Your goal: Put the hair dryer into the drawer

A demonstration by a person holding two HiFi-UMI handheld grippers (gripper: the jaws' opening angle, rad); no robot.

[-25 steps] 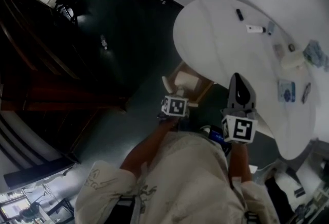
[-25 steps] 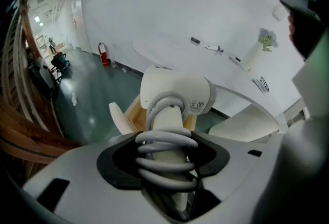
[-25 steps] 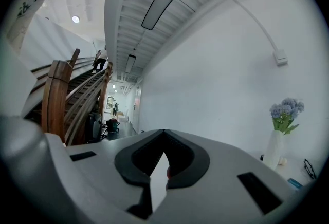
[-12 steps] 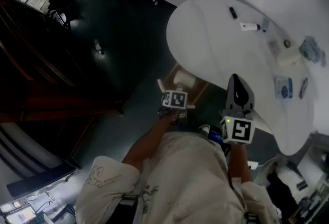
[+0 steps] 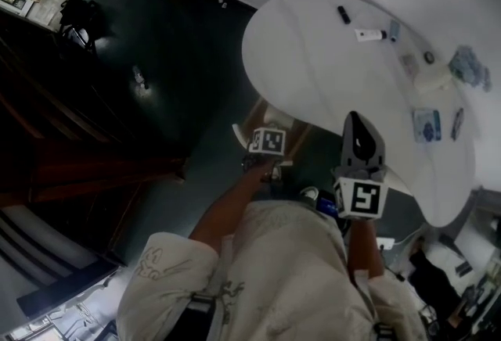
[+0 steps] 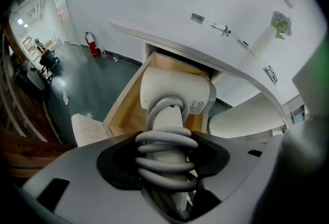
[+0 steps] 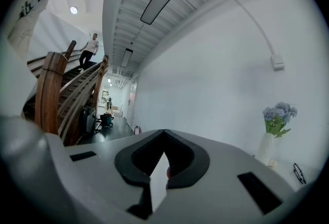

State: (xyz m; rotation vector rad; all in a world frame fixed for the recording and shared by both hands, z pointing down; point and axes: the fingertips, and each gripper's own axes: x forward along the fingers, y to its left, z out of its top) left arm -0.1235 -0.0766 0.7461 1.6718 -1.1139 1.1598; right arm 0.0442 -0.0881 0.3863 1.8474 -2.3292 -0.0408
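A cream hair dryer point(image 6: 177, 93) with its grey cord point(image 6: 165, 153) wound round the handle hangs nose-down in my left gripper point(image 6: 167, 141), whose jaws are shut on the handle. Right beneath it, a wooden drawer point(image 6: 127, 106) stands pulled out from under the white table point(image 6: 205, 56). In the head view the left gripper point(image 5: 266, 145) hovers over that drawer point(image 5: 264, 114), and the dryer itself is hidden. My right gripper point(image 5: 359, 145) is held level by the table's near edge, jaws shut point(image 7: 163, 133) with nothing in them.
The drawer's pale front panel point(image 6: 85, 128) sticks out toward the dark floor. Small items lie on the table point(image 5: 313, 66): a tube point(image 5: 368, 35), a vase of flowers point(image 6: 270, 33). A fire extinguisher point(image 6: 90, 43) stands by the wall. A person point(image 7: 90, 48) is on the wooden stairs.
My left gripper has sunk with the hair dryer, closer to the open drawer. The right gripper has kept still. The head view has shifted a little.
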